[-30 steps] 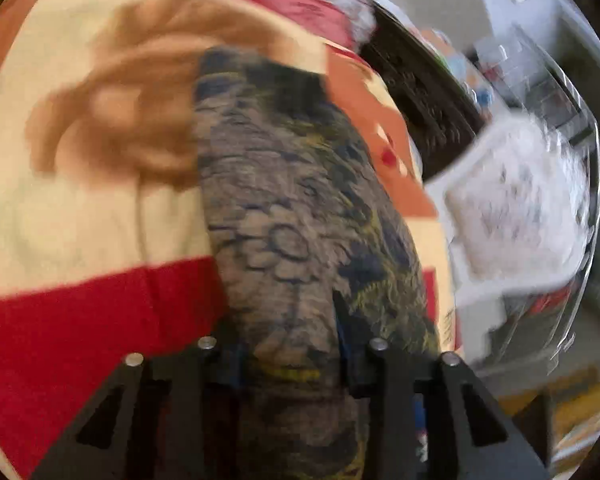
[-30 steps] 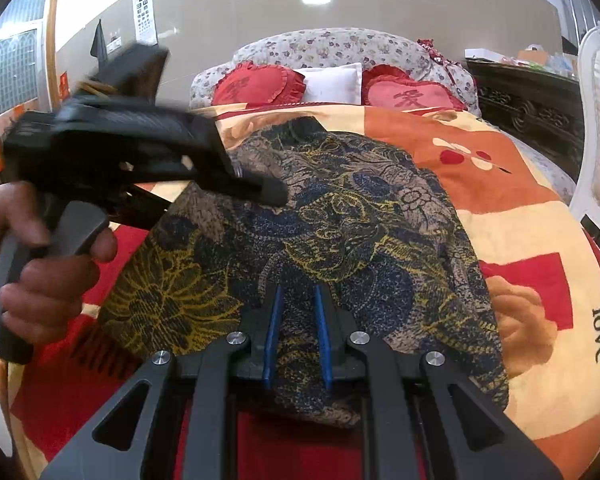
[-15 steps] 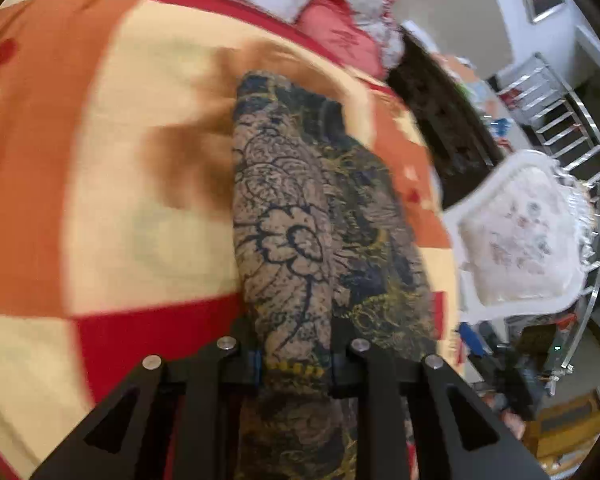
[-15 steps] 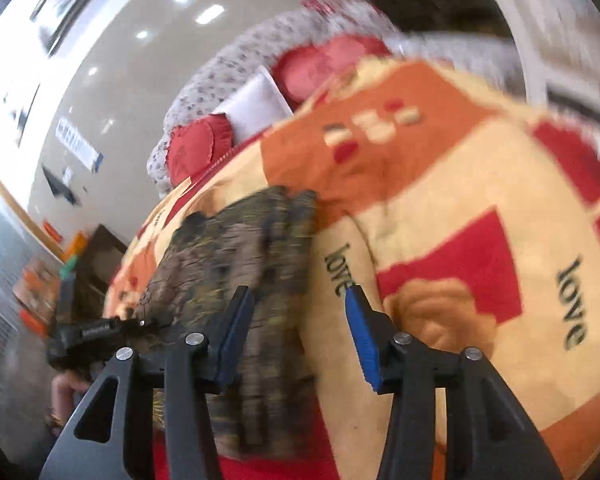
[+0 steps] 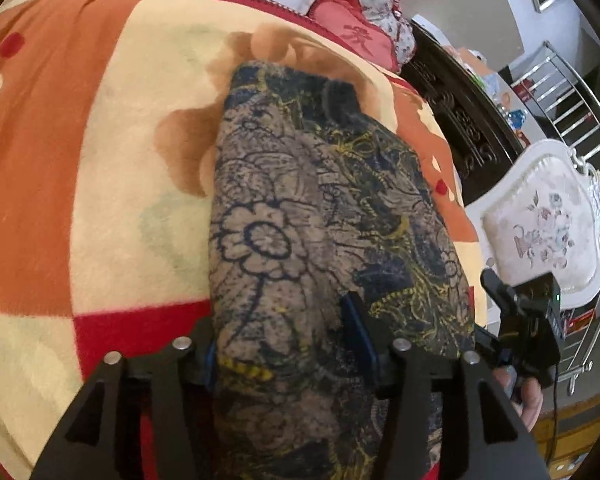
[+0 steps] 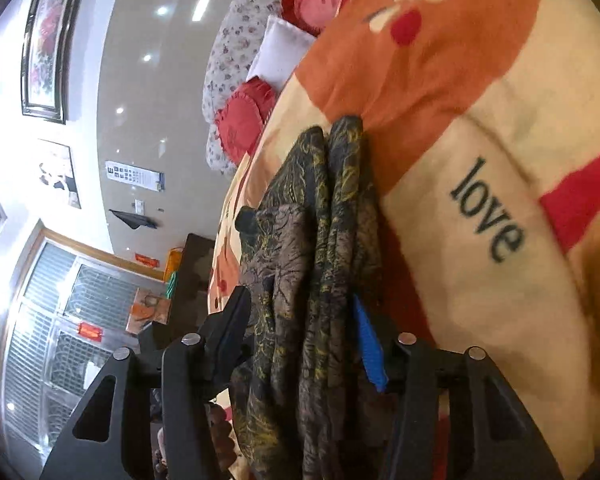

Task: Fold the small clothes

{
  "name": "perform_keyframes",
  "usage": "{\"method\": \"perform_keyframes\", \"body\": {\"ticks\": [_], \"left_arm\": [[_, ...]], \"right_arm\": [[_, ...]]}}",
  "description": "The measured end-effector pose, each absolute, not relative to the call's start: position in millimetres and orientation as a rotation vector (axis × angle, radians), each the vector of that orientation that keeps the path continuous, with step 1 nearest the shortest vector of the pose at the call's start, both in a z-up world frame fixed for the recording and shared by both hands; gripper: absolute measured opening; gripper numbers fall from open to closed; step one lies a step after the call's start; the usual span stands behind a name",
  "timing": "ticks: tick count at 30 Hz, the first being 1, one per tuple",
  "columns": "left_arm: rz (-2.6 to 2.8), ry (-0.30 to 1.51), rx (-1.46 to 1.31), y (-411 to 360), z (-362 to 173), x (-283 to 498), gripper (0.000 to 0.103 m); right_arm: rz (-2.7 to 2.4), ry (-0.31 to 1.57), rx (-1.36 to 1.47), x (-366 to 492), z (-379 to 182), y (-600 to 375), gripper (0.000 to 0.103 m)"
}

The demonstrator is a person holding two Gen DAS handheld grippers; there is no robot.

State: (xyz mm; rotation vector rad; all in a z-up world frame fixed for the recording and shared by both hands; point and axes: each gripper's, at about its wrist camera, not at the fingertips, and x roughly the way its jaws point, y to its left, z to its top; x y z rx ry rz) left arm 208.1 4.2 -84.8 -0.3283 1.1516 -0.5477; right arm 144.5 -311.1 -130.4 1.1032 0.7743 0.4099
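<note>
Bedroom, glossy grey wall with a framed picture (image 6: 46, 40) and an eye chart (image 6: 134, 176), barred window (image 6: 56, 320) at one end. Bed takes most of both views: fleece blanket (image 5: 80, 160) in orange, cream and red blocks, "love" print (image 6: 486, 210) visible from the right wrist. At the head: 2 red heart cushions (image 6: 242, 118), 1 white pillow (image 6: 282, 50), floral headboard (image 6: 230, 40). Beside the bed, a dark carved cabinet (image 5: 460, 120), a white ornate chair (image 5: 540, 228) and a chrome rack (image 5: 572, 100).

Task item: patterned garment (image 5: 320, 220), brown/navy with yellow floral print, folded into a long narrow stack lying on the blanket, running away from both cameras. Right wrist view shows the layered edges of the fold (image 6: 320, 260) stacked side by side.

Left gripper (image 5: 288, 344): jaws opening, spread around the near end of the garment; cloth lies between them, the blue pad (image 5: 358, 332) resting on top of the fabric, no pinch visible.

Right gripper (image 6: 300, 340): rolled sideways, jaws opening, straddling the folded edge; cloth between them, blue pad (image 6: 370, 340) beside the stack, not clearly pressing.

Right gripper body and the fingers (image 5: 530, 396) holding it show at the left view's lower right edge.
</note>
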Motion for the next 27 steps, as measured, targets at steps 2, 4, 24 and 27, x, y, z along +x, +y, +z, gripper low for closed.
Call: {"method": "perform_keyframes", "body": {"ticks": [2,4,24,27], "left_arm": [[-0.558,1.148,-0.303,-2.4,-82.9,207.3,0.067],[-0.565,1.148,-0.254,-10.1,-80.4,207.3,0.075],[-0.428,1.007,-0.422,23.2,-45.9,218.6,0.019],[-0.447,0.999,-0.402,28.6,-23.0,210.9,0.019]], "right_arm": [[0.450,0.767,1.099,152.9,-127.1,-308.4,0.057],[0.458,0.771,1.063,159.6,-121.9,-304.8,0.063],[0.343,0.797,0.506,164.5,-73.0,-259.4,0.020],[0.346,0.777,0.478,156.2,-50.9,-256.0,0.020]]}}
